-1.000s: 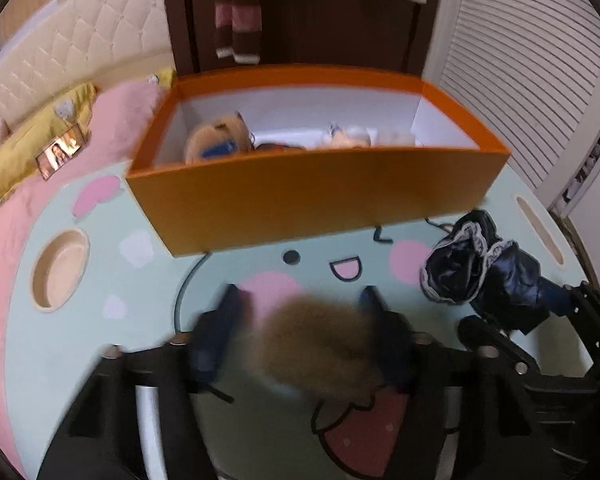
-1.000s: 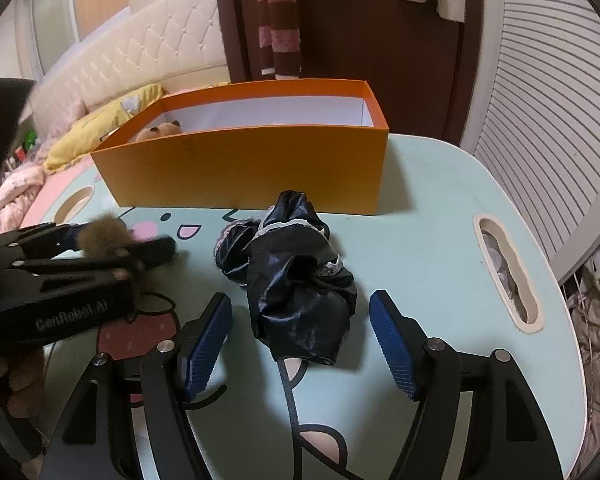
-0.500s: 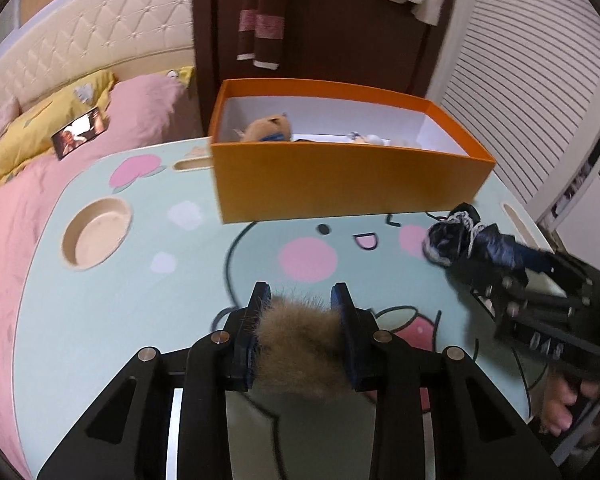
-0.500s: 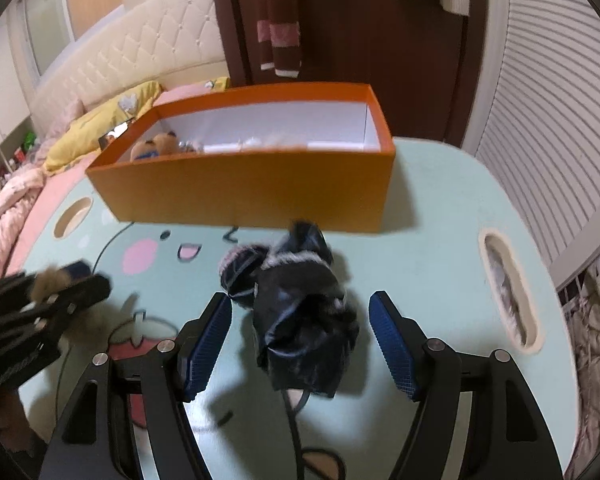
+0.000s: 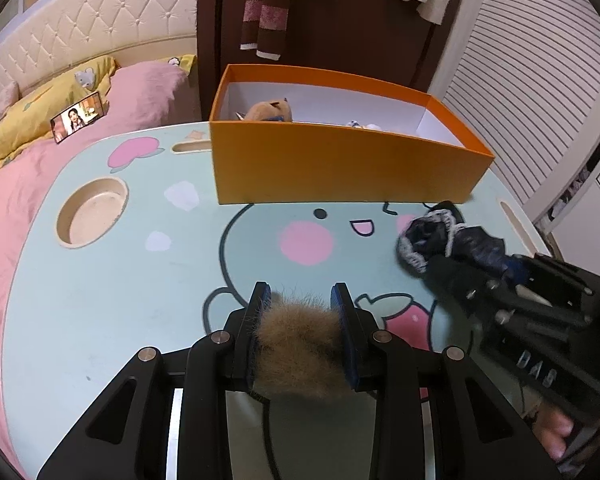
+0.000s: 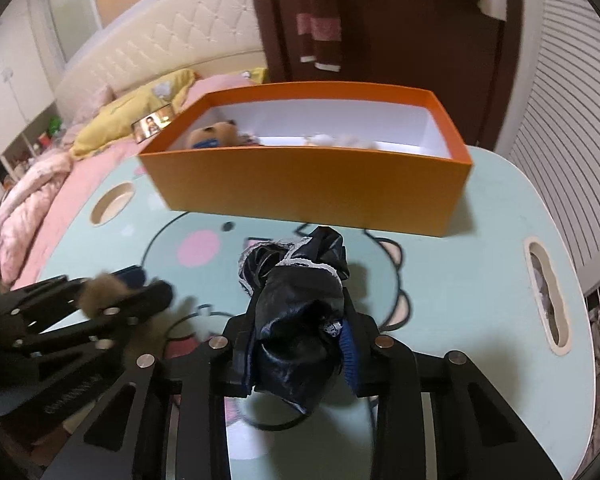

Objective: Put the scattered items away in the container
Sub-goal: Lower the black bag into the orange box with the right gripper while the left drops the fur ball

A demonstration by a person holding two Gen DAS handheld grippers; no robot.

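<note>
The left gripper (image 5: 300, 300) is clamped on a brown fur ball (image 5: 300, 344), which is pinched between the two blue pads (image 5: 343, 328) and bulges out above and below them; the ball is held over the table (image 5: 112, 300), near its front edge. The right gripper (image 6: 300, 320) is seen with its jaws just drawn in, and a crumpled black cloth (image 6: 296, 312) with pale lace trim is squeezed between them, its upper folds spilling forward past the fingertips; whether its front end rests on the table cannot be told. In the left view the same cloth (image 5: 448, 240) is seen at the right, gripped by the other tool, with a person's fingers (image 5: 552, 428) partly visible on the handle at the lower right corner. In the right view the left gripper (image 6: 140, 292) is seen at the left, just beside the cloth but apart from it, with the fur ball (image 6: 100, 292) showing between its jaws. The table is pale green and printed with a cartoon face; a round recess (image 5: 92, 212) is set into its left side and a slot (image 6: 548, 296) into its right. An orange box (image 5: 340, 168) with a white inside stands open at the far side of the table, well beyond both grippers. A brown plush toy (image 5: 270, 110) lies in its left end and small white things (image 6: 340, 140) toward its middle. Behind the table a bed (image 5: 140, 84) with pink covers and a yellow pillow (image 5: 32, 120) is seen, with a phone (image 5: 78, 118) lying on it.
</note>
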